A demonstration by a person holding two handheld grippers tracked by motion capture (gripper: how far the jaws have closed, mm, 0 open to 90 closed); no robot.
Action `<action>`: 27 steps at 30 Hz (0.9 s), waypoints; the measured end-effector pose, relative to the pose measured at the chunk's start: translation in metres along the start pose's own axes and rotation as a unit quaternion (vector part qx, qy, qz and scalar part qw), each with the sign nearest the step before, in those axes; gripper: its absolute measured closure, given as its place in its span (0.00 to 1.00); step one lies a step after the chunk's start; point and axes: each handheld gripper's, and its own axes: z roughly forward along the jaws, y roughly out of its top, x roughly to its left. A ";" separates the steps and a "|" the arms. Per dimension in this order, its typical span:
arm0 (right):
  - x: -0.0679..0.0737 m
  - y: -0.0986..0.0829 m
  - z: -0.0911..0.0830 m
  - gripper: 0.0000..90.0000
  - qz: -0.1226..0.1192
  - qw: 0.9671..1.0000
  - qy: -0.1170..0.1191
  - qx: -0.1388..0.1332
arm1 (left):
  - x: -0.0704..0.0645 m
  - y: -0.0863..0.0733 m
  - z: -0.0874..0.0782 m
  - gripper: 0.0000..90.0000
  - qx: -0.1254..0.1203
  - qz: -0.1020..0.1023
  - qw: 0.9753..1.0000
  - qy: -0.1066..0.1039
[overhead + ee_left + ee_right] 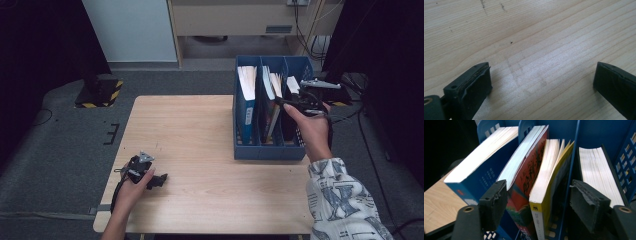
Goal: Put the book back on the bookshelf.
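— Standing at the far right of the desk (200, 145), a blue file rack (270, 150) had three compartments, and the right tongs (539, 205) hovered just above its middle and right ones, jaws apart with nothing between them. What was in it?

— To the left of those tongs, the first compartment held a blue book (479, 172). Straight ahead of them, the middle one held two: a red book (529, 177) leaning against a yellow book (544, 195), whose spine stood between the jaws without touching either. Past the right jaw, the last compartment held a dark-covered book (596, 172), page edges up.

— Could you read the titles?

— No. The red cover's characters were partly hidden by the left jaw, and the lower ends of all the books sank into the rack out of sight.

— And the left tongs (159, 180)?

— Well apart from the rack, low over the near left of the desk, jaws wide apart over bare wood with a few dark specks.

— The room?

— Pale wood-grain desk on grey carpet; beyond the tongs a black-and-yellow striped base (100, 92), a light panel (130, 30), and cables (310, 30) at the far right.
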 end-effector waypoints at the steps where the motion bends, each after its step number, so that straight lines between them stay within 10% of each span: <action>1: 0.002 -0.002 -0.001 0.29 -0.011 1.000 0.004 -0.001 | 0.000 0.000 0.000 0.01 0.000 0.000 1.000 0.000; 9: 0.011 -0.007 -0.001 0.21 -0.051 0.999 0.007 0.004 | 0.000 0.000 0.000 0.01 -0.001 0.000 1.000 0.000; 27: 0.017 -0.022 -0.008 0.13 -0.064 0.998 0.017 0.000 | 0.000 0.000 0.000 0.01 -0.001 0.000 1.000 0.000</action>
